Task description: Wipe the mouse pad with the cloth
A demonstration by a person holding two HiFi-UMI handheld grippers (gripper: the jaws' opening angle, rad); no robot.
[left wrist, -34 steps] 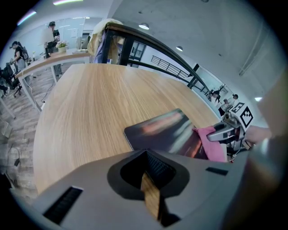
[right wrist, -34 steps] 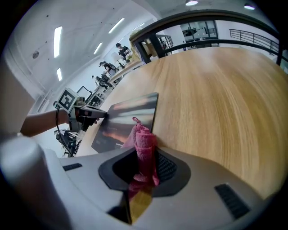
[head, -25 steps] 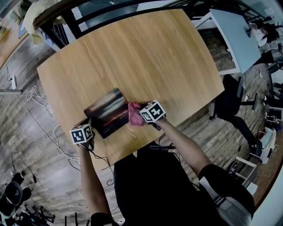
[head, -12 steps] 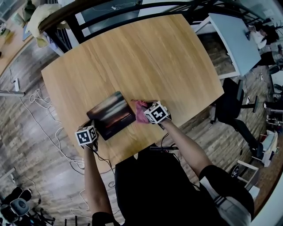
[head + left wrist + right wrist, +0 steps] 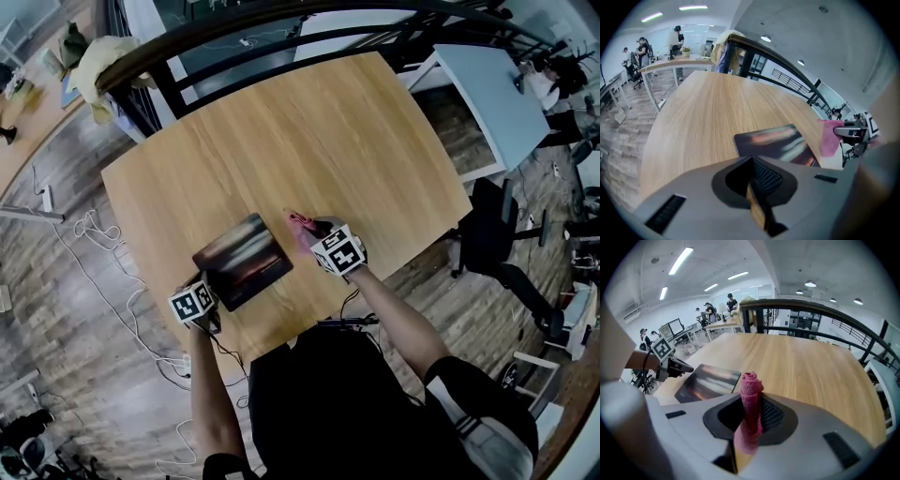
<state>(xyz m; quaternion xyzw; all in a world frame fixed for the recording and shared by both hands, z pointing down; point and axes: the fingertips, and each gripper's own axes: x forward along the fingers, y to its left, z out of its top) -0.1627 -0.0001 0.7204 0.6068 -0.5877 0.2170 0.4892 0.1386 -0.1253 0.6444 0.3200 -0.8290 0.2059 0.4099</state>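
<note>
A light wooden worktop [image 5: 309,131] is filling most of the head view, with a black railing [image 5: 234,33] running along its far side. A dark rectangular mouse pad [image 5: 242,261], printed with blurred reddish streaks, is lying flat close to the worktop's near edge and is turned at a slant. The left tool [image 5: 210,286] is pointing at the pad's near-left corner. In the left gripper view its jaws are standing together with nothing between them, and whether they are touching the pad cannot be told. The right tool [image 5: 309,228] is hovering just beside the pad's right edge, over bare wood. Its jaws are clamping a rolled pink cloth [image 5: 751,397], which is sticking out past the jaw tips. The cloth is sitting apart from the pad, not over it.
</note>
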